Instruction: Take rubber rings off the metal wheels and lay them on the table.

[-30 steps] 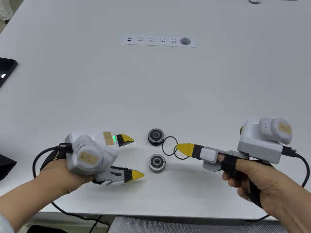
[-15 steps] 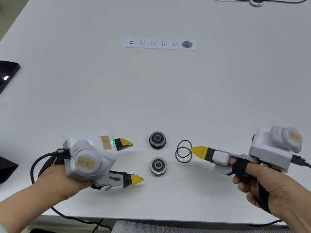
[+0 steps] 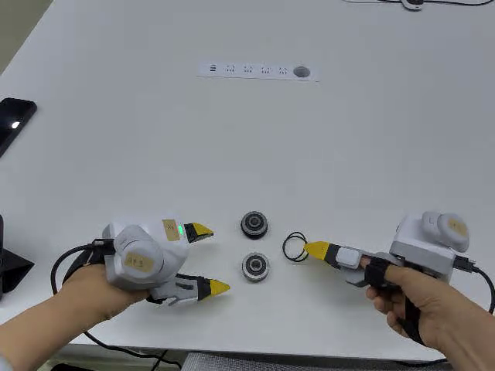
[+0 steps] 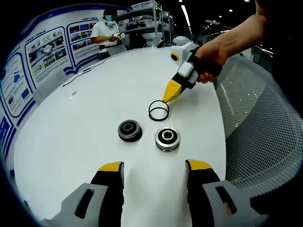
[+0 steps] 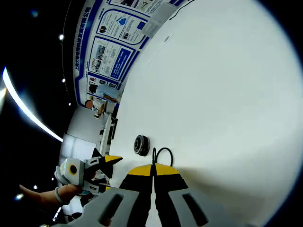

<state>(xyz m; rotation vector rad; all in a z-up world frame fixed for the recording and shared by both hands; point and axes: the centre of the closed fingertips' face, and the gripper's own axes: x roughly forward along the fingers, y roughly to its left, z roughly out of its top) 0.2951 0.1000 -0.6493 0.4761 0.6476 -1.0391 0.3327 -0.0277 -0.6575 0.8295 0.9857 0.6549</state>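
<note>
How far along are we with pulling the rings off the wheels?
Done: loose rubber rings lie on the table, and the nearer wheel looks bare silver. In hand: right gripper, jaws shut, tip at the rings' edge; left gripper open, empty. Remaining: the farther wheel looks dark-rimmed, possibly still ringed.

A wide white table (image 3: 348,154) carries a round metal wheel (image 3: 254,224), a second metal wheel (image 3: 254,267) near it, and thin black rubber rings (image 3: 294,246) lying flat just beside them. Farther back lies a long white power strip (image 3: 257,71), and a flat black device (image 3: 15,124) sits at the left edge.
</note>
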